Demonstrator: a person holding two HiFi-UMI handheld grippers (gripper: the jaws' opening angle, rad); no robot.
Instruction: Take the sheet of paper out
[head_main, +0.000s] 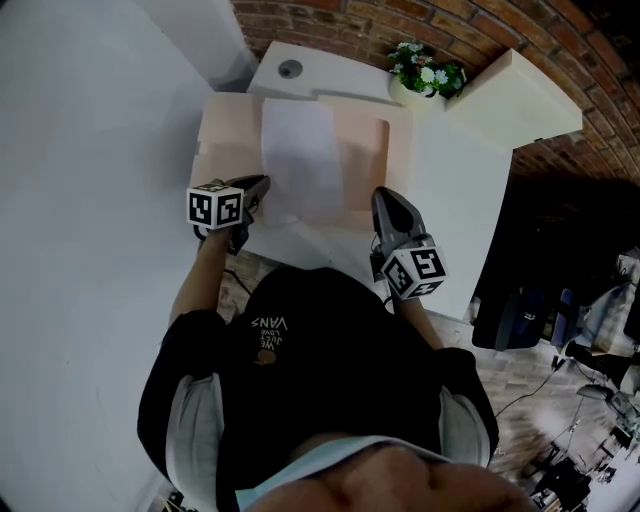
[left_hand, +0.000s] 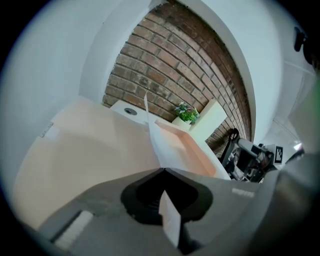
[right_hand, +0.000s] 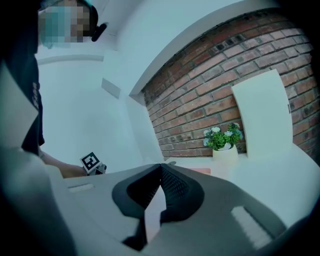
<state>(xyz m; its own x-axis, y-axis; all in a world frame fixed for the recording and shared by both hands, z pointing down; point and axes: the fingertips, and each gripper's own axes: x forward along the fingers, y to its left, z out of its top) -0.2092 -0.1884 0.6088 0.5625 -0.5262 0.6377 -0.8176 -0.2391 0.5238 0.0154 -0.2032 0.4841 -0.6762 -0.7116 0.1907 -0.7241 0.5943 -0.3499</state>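
The sheet of paper is white and lies over the peach-coloured tray of a white machine. In the left gripper view the sheet of paper stands edge-on, rising from the jaw tips. My left gripper is at the sheet's near left corner, and the left gripper is shut on it. My right gripper hovers by the tray's near right side, just right of the sheet. The right gripper is shut, and no paper shows beyond its tips.
The white machine stands against a brick wall, with a white wall on its left. A small potted plant and a slanted white panel sit at its back right. Dark equipment fills the floor to the right.
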